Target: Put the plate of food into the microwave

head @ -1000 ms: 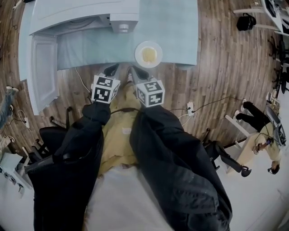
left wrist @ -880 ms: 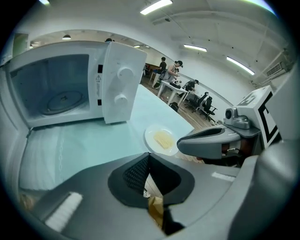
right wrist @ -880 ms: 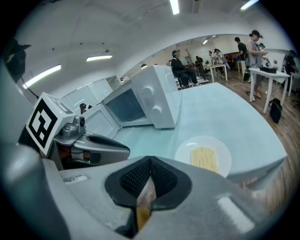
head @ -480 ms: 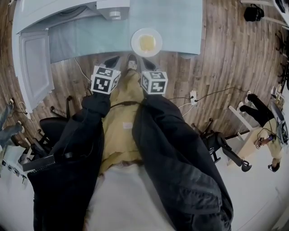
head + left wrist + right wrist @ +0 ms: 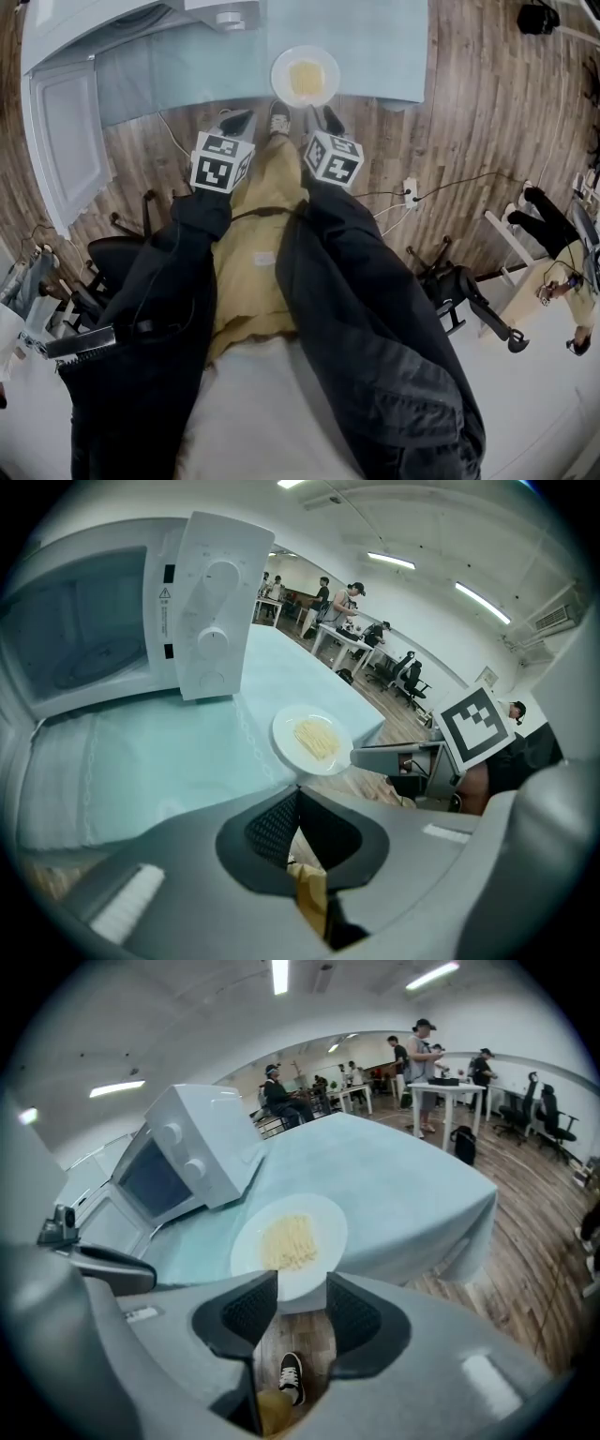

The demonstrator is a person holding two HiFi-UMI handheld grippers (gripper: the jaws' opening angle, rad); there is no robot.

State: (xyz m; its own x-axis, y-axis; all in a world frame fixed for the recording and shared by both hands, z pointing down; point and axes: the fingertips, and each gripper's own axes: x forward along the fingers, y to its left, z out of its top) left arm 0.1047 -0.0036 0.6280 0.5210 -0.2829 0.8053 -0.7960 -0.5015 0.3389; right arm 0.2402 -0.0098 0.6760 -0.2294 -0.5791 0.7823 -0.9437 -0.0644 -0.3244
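White plate (image 5: 305,77) carrying a heap of pale yellow noodles (image 5: 306,81) stands at the near edge of a table (image 5: 384,42) draped in pale blue cloth, at the upper centre of the head view. A white microwave (image 5: 131,19) occupies the upper left of that frame on the same table, well apart from the plate, with its door (image 5: 64,141) swung open towards the left edge.

Left gripper (image 5: 234,122) hangs in front of the table edge, left of the plate. In the left gripper view its jaws meet tip to tip with nothing between them (image 5: 298,803). The plate lies beyond them at frame centre (image 5: 312,741), and the microwave fills the upper left (image 5: 202,611).

Right gripper (image 5: 321,117) sits just below the plate in the head view. In the right gripper view its jaws stand apart and are opening (image 5: 302,1302). The near rim of the plate (image 5: 289,1241) shows in the gap at their tips, and neither pad presses on it. A dark shoe (image 5: 291,1377) on the wooden floor (image 5: 525,1222) appears low in the same gap.
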